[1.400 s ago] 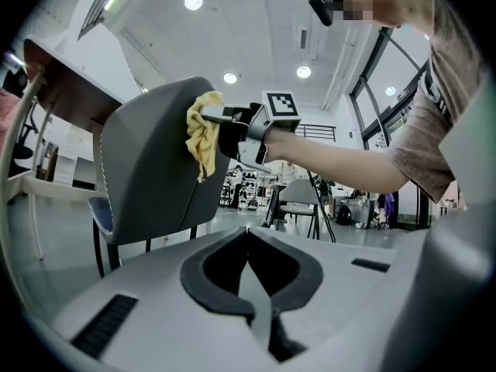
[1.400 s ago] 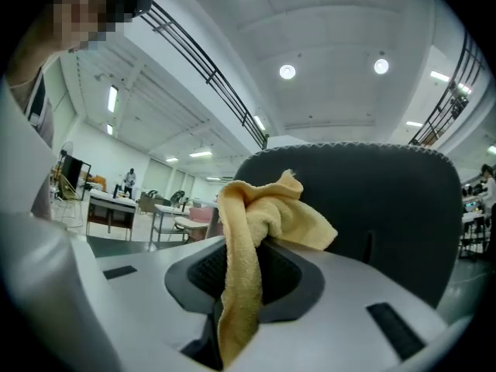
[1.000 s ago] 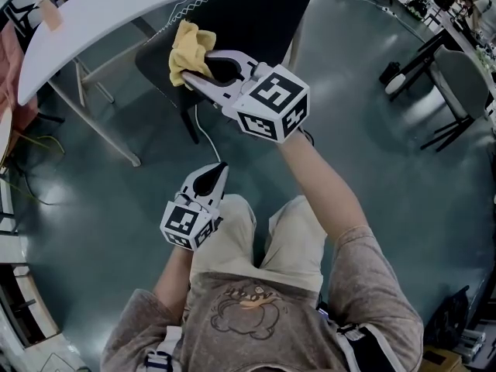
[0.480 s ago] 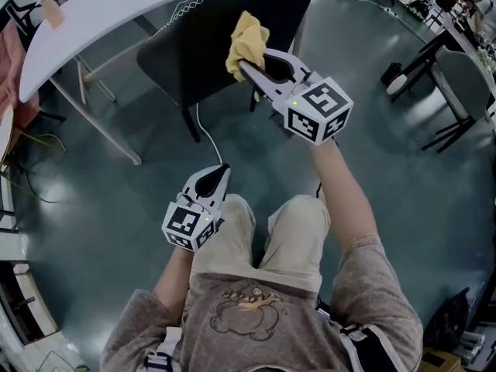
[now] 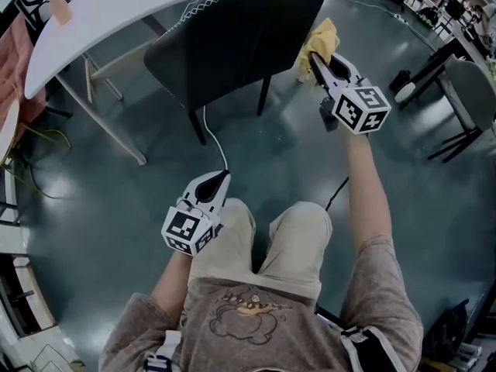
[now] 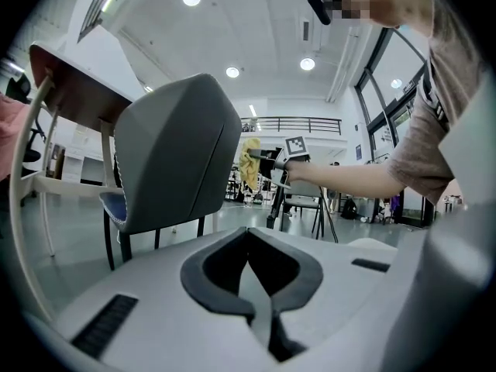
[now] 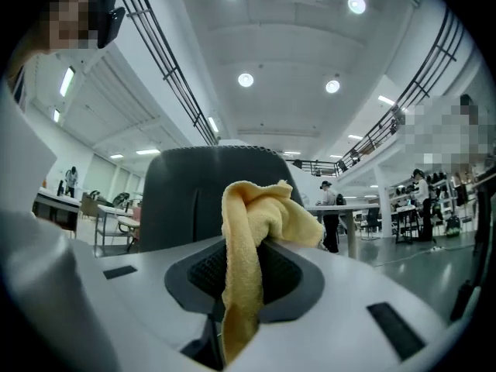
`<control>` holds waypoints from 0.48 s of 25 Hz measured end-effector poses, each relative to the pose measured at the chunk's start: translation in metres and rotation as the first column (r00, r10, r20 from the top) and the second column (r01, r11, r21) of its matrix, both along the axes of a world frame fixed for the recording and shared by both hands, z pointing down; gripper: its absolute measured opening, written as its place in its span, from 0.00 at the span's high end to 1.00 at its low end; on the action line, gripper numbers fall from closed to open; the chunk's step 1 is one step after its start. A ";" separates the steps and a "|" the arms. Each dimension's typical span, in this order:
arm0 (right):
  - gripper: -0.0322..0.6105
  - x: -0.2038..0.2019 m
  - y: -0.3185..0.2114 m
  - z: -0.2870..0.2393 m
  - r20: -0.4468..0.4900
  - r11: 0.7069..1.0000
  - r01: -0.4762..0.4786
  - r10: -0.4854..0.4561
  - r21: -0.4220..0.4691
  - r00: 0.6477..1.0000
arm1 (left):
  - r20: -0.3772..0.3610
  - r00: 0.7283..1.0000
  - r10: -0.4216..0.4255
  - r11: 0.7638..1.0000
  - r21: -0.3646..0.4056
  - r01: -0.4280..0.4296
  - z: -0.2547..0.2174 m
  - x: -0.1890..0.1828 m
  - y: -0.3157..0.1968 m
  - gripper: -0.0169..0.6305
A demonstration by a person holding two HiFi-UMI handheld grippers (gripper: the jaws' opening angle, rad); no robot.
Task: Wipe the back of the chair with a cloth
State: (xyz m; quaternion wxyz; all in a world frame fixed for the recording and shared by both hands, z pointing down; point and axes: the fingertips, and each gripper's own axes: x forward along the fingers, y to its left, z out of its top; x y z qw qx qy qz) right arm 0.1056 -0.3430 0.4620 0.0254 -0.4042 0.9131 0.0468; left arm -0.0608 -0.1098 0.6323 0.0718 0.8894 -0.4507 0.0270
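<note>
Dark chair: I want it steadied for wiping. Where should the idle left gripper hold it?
Probably the dark grey chair's backrest at its left edge, approached from the left: that upright edge is free, and the right gripper with the yellow cloth is at the right edge.

Open floor — chair, table ahead

Yellow cloth, dark grey chair edged in white stitching, white table, grey-green floor.

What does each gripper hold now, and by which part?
The right gripper is shut on the yellow cloth, pinching a fold; the bunched rest sticks out. The left gripper is shut, empty.
</note>
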 end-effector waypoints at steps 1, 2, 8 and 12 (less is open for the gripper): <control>0.80 0.007 -0.007 0.002 0.000 1.000 -0.017 0.017 -0.005 1.000 | 0.000 1.000 -0.001 1.000 0.001 0.001 0.000 0.000 0.000 0.96; 0.80 0.014 -0.015 0.004 0.000 0.999 -0.032 0.032 -0.010 1.000 | 0.000 1.000 -0.002 1.000 0.001 0.002 0.001 0.001 -0.001 0.96; 0.80 0.019 -0.053 0.017 -0.005 0.998 -0.055 0.055 -0.031 0.998 | 0.016 1.000 -0.009 1.000 -0.001 0.009 0.004 -0.002 -0.004 0.96; 0.80 0.016 -0.070 0.024 -0.009 0.996 -0.073 0.073 -0.052 0.997 | 0.018 1.000 -0.017 1.000 -0.006 0.017 0.006 -0.001 -0.005 0.96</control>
